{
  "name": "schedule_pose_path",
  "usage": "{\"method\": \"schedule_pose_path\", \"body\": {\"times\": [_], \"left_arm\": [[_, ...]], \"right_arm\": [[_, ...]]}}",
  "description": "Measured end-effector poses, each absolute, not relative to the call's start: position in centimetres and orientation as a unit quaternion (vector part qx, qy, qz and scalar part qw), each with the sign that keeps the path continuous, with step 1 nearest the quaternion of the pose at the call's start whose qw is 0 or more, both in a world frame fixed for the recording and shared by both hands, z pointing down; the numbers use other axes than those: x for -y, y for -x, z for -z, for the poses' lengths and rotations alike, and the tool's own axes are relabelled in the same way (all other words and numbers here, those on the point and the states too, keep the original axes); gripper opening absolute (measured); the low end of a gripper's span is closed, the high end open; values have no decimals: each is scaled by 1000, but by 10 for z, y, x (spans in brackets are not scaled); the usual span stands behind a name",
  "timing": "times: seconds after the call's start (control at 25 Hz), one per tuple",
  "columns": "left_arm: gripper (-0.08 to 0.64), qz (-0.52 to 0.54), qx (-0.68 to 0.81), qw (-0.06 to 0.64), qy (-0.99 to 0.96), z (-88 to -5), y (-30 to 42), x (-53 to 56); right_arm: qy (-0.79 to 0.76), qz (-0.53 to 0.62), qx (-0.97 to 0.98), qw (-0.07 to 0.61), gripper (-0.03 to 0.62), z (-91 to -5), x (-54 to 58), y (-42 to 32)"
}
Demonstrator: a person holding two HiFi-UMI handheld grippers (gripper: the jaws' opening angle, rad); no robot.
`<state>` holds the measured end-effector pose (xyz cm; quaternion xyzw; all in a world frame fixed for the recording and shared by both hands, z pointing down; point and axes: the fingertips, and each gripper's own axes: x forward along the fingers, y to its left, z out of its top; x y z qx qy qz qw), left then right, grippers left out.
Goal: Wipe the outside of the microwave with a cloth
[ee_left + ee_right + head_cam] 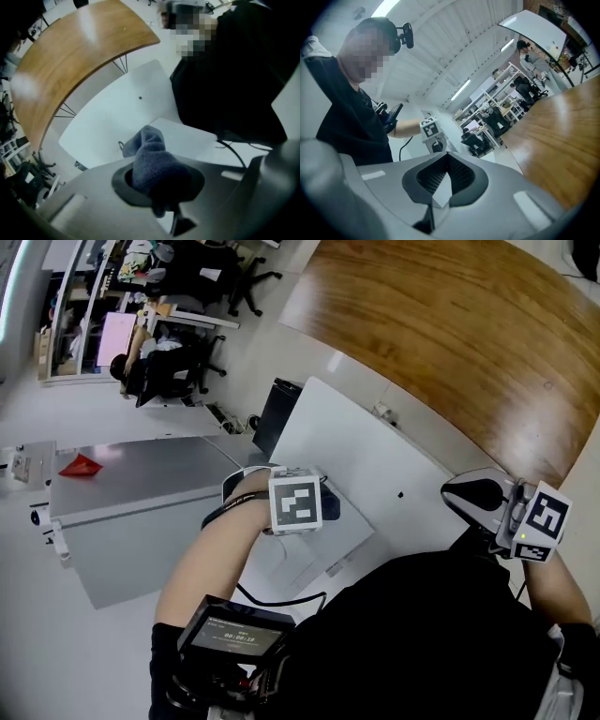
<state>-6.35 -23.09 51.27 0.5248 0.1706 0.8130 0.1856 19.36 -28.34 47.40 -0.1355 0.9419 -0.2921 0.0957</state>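
In the left gripper view my left gripper (pixel 157 183) is shut on a blue-grey cloth (pixel 151 157), which bulges out past the jaws. In the head view that cloth (pixel 332 506) shows as a dark lump beside the marker cube, over a white flat panel (pixel 323 549) on the white table (pixel 366 446). I cannot tell whether this panel is the microwave. The panel (pixel 187 138) lies just beyond the cloth. My right gripper (pixel 461 493) is held at the right, off the table's edge. Its jaws (pixel 446 154) meet at the tips with nothing between them.
A curved wooden table (pixel 450 343) lies beyond the white one. To the left a grey desk (pixel 141 484) carries a red folded thing (pixel 82 466). A black box (pixel 277 413) stands on the floor, with office chairs (pixel 178 371) behind. A screen device (pixel 234 634) hangs at the person's chest.
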Motion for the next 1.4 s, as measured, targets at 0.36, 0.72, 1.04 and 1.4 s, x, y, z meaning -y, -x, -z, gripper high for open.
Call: {"method": "schedule_pose_path", "body": {"times": [0.36,0.72,1.04,1.4], "left_arm": [[52,-829,-193,181,-493,-530,78,198],[52,-829,-245,258,-432,-667,84,193],[53,-820,-232,245,-462,-661,65,188],[54,-781,-238,199,-543,-463,39,168]], "right_arm": [[61,261,-958,100,5,-449,295,-136],[145,319,-934,71,5,-512,278,-194],[161,316,-931,81,5,-500,263,-219],[67,263,-956,106,5,-443,277,-152]]}}
